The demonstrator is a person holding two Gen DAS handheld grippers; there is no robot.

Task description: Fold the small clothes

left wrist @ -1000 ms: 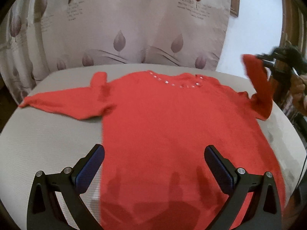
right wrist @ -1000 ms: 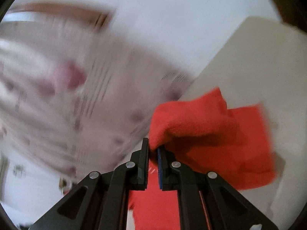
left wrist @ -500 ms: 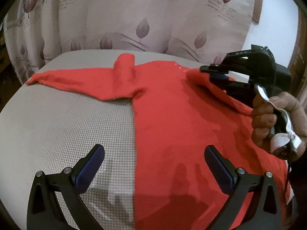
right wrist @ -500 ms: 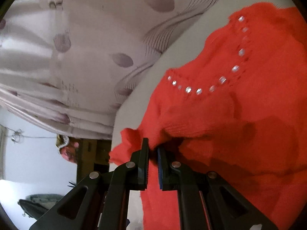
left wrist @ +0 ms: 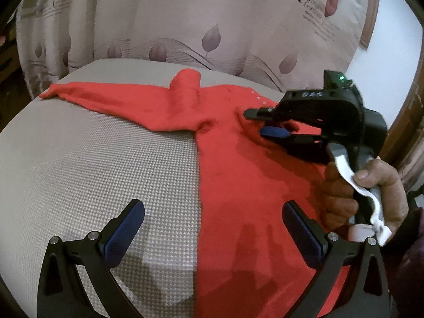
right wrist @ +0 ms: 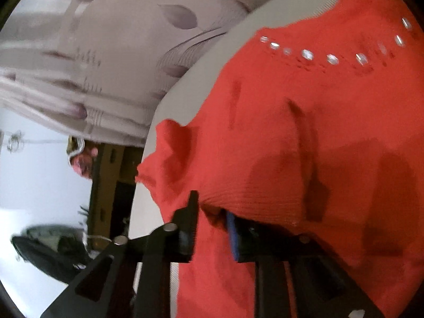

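The right tongs (left wrist: 267, 122), jaws just parting, release the sleeve (right wrist: 254, 180) folded across the red sweater (left wrist: 238, 175), while the left tongs (left wrist: 212, 228) hover wide at six o'clock.

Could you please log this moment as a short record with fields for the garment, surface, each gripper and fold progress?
garment: red sweater, pale studs along the neckline
surface: grey textured cushion
backdrop: leaf-print curtain
left gripper: open, hovering over the sweater's edge, holding nothing
right gripper: jaws just opening, sleeve cuff between them
fold progress: one sleeve laid across the body; other sleeve spread out
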